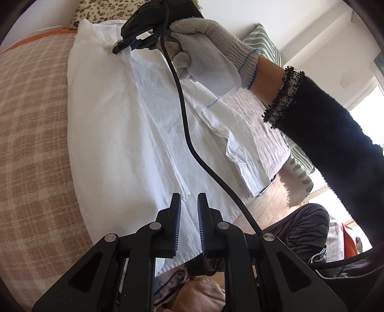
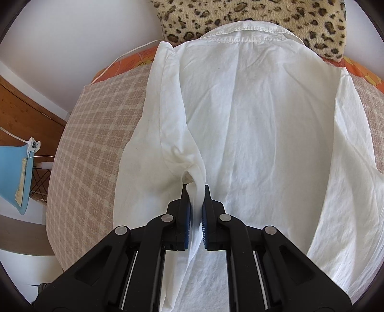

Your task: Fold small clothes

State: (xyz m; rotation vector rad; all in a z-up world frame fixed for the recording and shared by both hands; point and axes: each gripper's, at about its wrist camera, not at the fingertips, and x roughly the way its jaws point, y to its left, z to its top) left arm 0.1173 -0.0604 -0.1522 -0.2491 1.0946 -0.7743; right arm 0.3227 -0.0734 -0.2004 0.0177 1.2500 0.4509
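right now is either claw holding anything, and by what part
The right claw pinches a raised fold of the white cotton shirt beside its left sleeve seam. The left claw is open, holding nothing.

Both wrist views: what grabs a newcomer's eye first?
The white shirt spread back-up across the plaid bed cover, collar toward the leopard-print pillow. The right gripper pinches a ridge of shirt fabric near the sleeve seam, jaws shut on it. The left gripper hovers over the hem, jaws apart and holding nothing.
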